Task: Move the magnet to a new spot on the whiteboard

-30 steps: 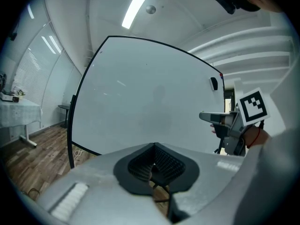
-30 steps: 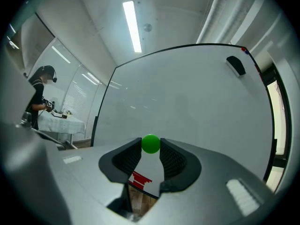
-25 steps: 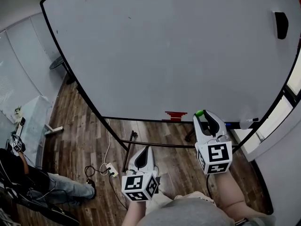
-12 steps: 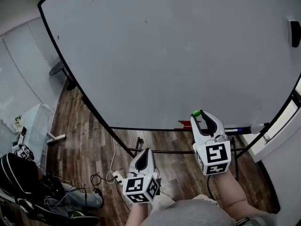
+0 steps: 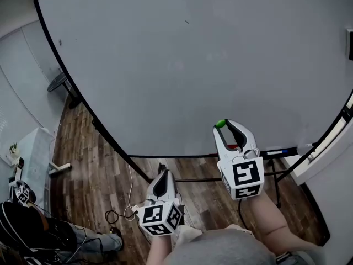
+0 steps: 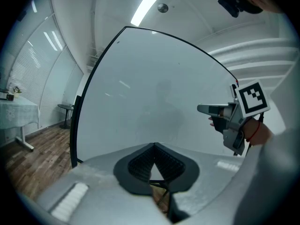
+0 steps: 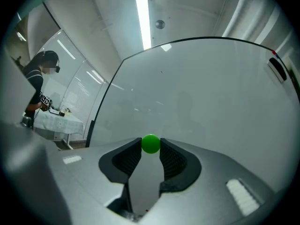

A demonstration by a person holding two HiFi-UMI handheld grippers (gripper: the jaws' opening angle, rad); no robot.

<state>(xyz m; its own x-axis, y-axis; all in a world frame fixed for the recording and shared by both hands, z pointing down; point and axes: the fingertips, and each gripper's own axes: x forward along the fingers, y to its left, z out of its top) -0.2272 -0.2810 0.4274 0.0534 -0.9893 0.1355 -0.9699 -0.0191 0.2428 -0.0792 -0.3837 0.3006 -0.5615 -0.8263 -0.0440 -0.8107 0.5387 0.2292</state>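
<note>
Magnet (image 5: 220, 123) pinched in the right gripper (image 5: 228, 127), low in front of the whiteboard (image 5: 193, 65); whether touching the surface, cannot tell.

Whiteboard: black-framed, blank and pale, filling most of the head view, standing on a dark metal stand.

Wood floor (image 5: 94, 148) below and to the left of it, with a white power strip (image 5: 132, 207) and its cable near the stand's foot.

White table (image 5: 34, 153) at the far left, well apart from the board.

Right gripper: held out toward the board's lower edge, jaws partly spread and clamped on the magnet at their very tips, seen plainly in the right gripper view.

Left gripper (image 5: 160, 173): lower and nearer the body, over the floor, pads pressed together at the tips, nothing between them.

Black eraser (image 5: 350, 43) stuck at the board's right edge, far from both grippers.

Marker (image 5: 276, 152) lying on the ledge just right of the right gripper.

Smallest: the magnet, a bright green ball (image 7: 151, 143), sitting between the two ribbed pads.
</note>
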